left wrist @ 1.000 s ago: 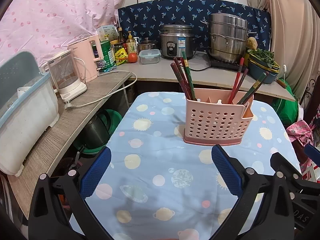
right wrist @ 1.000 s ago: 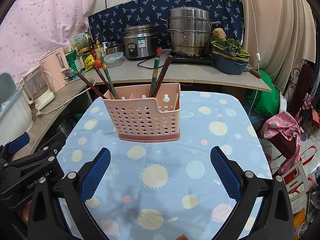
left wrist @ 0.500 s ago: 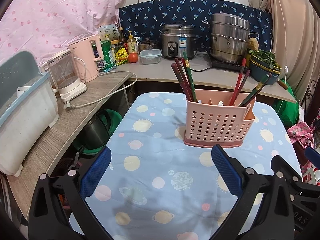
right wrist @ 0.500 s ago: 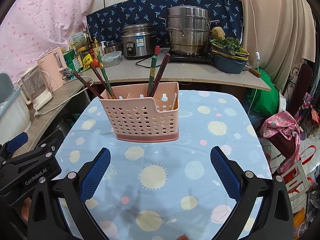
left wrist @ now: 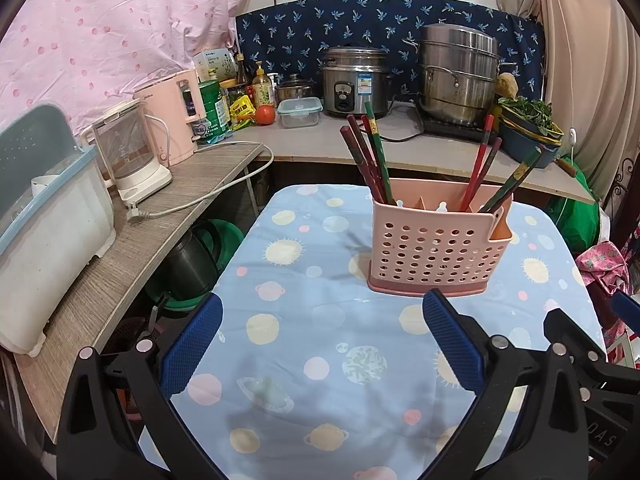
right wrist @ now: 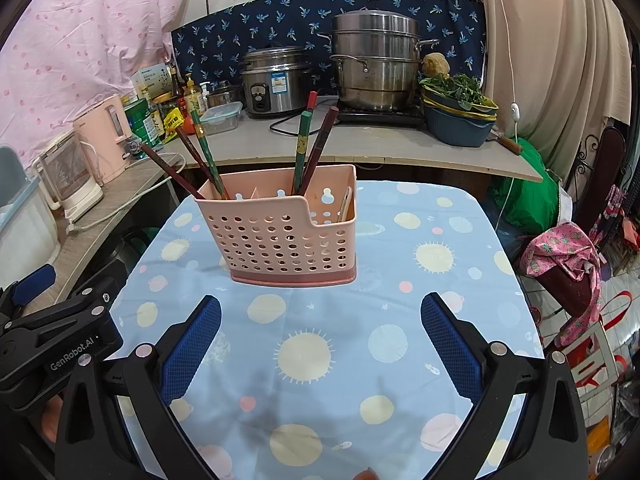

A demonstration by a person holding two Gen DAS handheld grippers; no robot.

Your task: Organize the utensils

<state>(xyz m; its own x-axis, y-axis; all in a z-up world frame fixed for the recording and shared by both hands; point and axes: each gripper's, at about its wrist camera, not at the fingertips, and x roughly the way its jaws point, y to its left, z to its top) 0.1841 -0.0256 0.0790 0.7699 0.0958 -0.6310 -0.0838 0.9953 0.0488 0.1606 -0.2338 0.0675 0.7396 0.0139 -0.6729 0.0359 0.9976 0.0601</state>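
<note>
On the counter, chopsticks are stood sorted in a pink basket. Both grippers, left gripper and right gripper, are held wide open and empty, short of the basket.

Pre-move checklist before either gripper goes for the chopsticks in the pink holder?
1. Left gripper open, nothing held: ok.
2. Right gripper open, nothing held: ok.
3. Pink holder upright on the tablecloth: ok.
4. Chopsticks stand tilted in the holder, tops above the rim and graspable: ok.
5. Cloth between both grippers and holder bare: ok.
6. Which compartment each chopstick should end in: cannot tell.
</note>
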